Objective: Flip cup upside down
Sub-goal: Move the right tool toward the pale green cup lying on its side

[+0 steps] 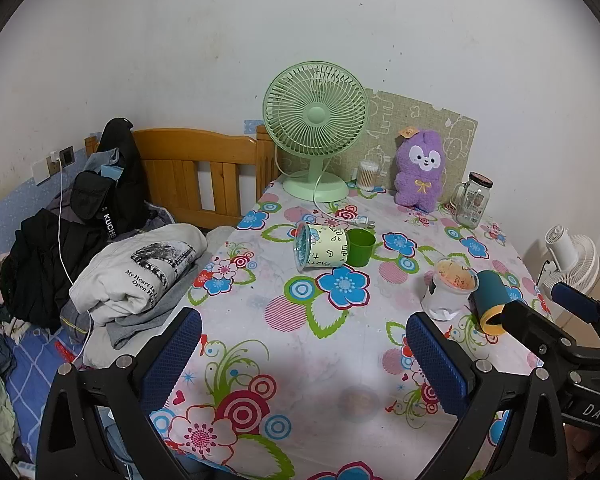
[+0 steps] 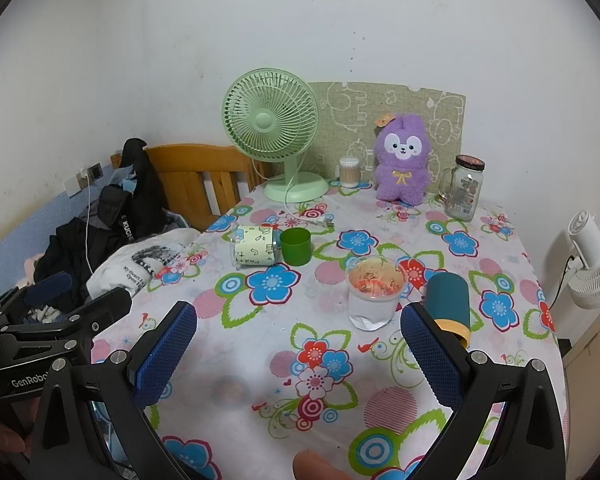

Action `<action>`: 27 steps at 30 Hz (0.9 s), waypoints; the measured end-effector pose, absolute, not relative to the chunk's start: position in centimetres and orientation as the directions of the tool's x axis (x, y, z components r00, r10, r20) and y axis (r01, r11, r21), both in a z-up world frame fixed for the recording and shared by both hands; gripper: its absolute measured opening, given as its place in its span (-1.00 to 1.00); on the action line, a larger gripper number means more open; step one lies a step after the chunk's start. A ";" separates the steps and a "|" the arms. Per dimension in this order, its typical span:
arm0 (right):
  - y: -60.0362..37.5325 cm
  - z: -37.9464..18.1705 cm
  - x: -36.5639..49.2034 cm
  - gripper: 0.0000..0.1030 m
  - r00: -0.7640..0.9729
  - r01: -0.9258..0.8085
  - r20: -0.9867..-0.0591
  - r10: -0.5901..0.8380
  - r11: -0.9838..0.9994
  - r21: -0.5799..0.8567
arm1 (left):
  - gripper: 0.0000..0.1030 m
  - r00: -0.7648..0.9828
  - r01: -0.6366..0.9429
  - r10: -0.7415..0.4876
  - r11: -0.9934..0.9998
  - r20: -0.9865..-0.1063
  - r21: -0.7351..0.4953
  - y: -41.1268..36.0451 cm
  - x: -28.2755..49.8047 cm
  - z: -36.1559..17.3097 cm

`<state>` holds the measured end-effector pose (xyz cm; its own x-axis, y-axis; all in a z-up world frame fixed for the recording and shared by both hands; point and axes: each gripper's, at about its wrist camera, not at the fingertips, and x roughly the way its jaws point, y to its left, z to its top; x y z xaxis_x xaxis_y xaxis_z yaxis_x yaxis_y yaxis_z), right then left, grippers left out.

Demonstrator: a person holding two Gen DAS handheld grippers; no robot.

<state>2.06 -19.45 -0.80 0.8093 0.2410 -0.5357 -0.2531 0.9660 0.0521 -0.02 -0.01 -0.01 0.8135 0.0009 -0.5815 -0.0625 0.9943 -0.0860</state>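
Observation:
A small green cup stands upright, mouth up, mid-table on the flowered cloth. Beside it on its left lies a pale patterned cup on its side. A clear plastic cup with reddish contents stands upright nearer me. A dark teal cup with a yellow rim lies on its side to its right. My left gripper is open and empty above the near table. My right gripper is open and empty, its right finger just in front of the teal cup.
A green desk fan, a purple plush toy, a cotton swab jar and a glass jar mug stand along the table's back. Clothes pile on the bed at left. A white fan stands at right.

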 end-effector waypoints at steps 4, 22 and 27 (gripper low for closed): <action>-19.5 -1.2 2.2 0.99 0.806 -0.253 -0.540 0.242 0.966 0.056 | 1.00 0.811 -0.061 -0.002 0.994 -0.584 -0.088 0.0 -0.1 0.0; -19.7 -2.2 3.3 0.99 0.784 -0.253 -0.574 0.234 0.966 0.048 | 1.00 0.787 -0.087 0.007 0.991 -0.617 -0.100 0.7 -0.3 -2.5; -19.8 -2.8 4.1 0.99 0.774 -0.248 -0.592 0.223 0.968 0.041 | 1.00 0.775 -0.093 0.004 0.990 -0.633 -0.107 1.0 0.4 -2.7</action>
<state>4.13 -19.77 -2.77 0.7744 0.2234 -0.5920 -0.2482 0.9679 0.0406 0.35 1.01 -2.66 0.7745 0.0044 -0.6325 -0.0926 0.9900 -0.1065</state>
